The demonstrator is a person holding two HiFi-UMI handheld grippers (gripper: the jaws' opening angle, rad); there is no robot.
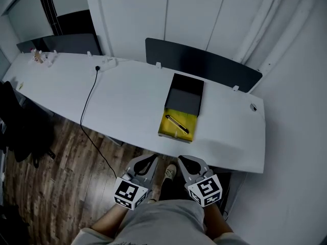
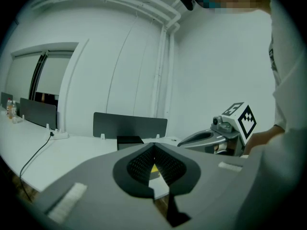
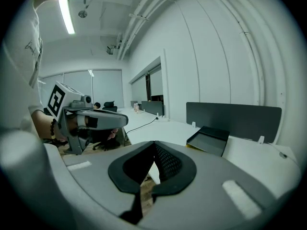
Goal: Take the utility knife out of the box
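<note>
An open box (image 1: 179, 126) with a yellow lining lies on the white desk (image 1: 127, 101), its black lid (image 1: 185, 95) propped behind it. The utility knife (image 1: 177, 123), a slim dark and yellow tool, lies slantwise inside the yellow part. Both grippers hang below the desk's near edge, over the floor and close to the person's body. My left gripper (image 1: 153, 157) and right gripper (image 1: 180, 159) are side by side, shut and holding nothing. The left gripper (image 2: 154, 147) view shows the black lid (image 2: 128, 140) ahead. The right gripper (image 3: 154, 143) view shows the box (image 3: 211, 139) to the right.
A dark divider panel (image 1: 204, 63) stands along the desk's far edge. A black cable (image 1: 88, 106) runs from a power strip (image 1: 106, 62) over the front edge to the wooden floor (image 1: 61, 188). Small bottles (image 1: 38, 56) stand far left. A dark chair (image 1: 20, 124) is at the left.
</note>
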